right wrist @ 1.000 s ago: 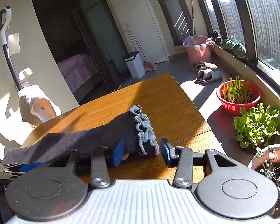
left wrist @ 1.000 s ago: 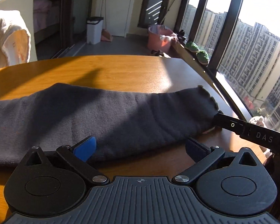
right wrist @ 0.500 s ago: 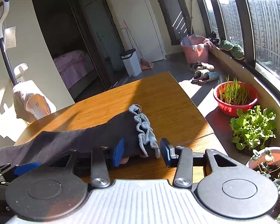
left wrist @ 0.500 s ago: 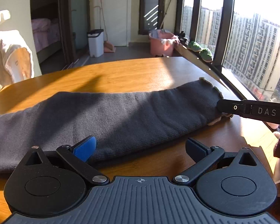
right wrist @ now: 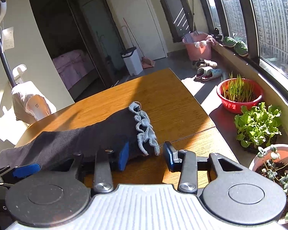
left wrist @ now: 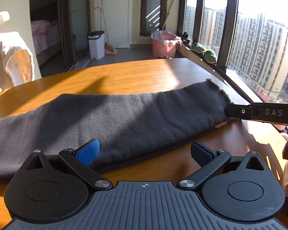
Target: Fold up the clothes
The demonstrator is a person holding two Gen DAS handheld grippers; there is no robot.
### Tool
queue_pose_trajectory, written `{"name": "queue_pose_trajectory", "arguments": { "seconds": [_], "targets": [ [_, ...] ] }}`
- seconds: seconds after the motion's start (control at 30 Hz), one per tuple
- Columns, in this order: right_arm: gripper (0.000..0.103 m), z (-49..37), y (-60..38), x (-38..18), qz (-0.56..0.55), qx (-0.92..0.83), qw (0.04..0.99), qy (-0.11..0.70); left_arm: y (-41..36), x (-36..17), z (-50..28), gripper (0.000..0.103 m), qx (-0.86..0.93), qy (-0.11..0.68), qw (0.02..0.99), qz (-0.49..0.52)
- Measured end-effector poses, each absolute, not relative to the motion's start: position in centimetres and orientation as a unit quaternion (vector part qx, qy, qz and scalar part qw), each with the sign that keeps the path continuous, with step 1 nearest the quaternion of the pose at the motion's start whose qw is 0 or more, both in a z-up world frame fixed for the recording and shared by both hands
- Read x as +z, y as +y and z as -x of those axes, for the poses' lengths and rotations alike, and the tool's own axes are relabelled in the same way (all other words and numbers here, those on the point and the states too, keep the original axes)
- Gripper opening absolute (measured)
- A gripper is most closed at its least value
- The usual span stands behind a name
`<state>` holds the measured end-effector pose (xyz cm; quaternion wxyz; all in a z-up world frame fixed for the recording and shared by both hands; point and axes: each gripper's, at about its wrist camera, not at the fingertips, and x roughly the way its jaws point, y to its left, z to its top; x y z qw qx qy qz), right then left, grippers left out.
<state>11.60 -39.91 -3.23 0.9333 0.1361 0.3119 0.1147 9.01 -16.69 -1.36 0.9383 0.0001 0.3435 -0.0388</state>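
Note:
A long dark grey knit garment point(left wrist: 124, 115) lies flat across the wooden table point(left wrist: 124, 76), its frilled end point(right wrist: 146, 128) at the right. My left gripper point(left wrist: 144, 151) is open at the garment's near edge, its blue left pad point(left wrist: 88, 151) over the cloth. My right gripper point(right wrist: 145, 157) is open around the frilled end's near corner, with the cloth between its pads. Its finger also shows in the left wrist view point(left wrist: 259, 112), touching the frilled end.
The table's right edge point(right wrist: 205, 113) runs along a window ledge with a red bowl of grass point(right wrist: 239, 94) and potted plants point(right wrist: 259, 124). A cloth-draped vacuum stand point(right wrist: 28, 101) is behind the table's left end. A pink basket point(left wrist: 163, 44) and white bin point(left wrist: 96, 44) stand on the floor beyond.
Both views have shifted slightly, showing more of the garment and table. The grippers stay open at the garment's near edge; the cloth has not moved.

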Motion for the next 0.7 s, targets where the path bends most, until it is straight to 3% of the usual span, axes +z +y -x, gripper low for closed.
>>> {"name": "queue_pose_trajectory", "arguments": {
  "seconds": [0.1,0.27,0.47,0.7],
  "targets": [
    [0.039,-11.4,-40.0,-3.2,-0.135,0.099,0.937,0.305,-16.4,-1.3,-9.0,0.103,-0.040,0.342,0.939,0.003],
    [0.025,-9.9,-38.2,-1.8,-0.078,0.124,0.959,0.241,-16.7,-1.4,-9.1,0.103,-0.038,0.343,0.939,-0.003],
    [0.023,-12.9,-36.2,-1.9,-0.078,0.167,0.937,0.296,-16.9,-1.5,-9.2,0.103,-0.036,0.345,0.938,-0.012],
    [0.027,-11.9,-38.6,-1.8,-0.106,0.121,0.948,0.275,-16.9,-1.7,-9.1,0.103,-0.037,0.344,0.938,-0.011]
  ]
}}
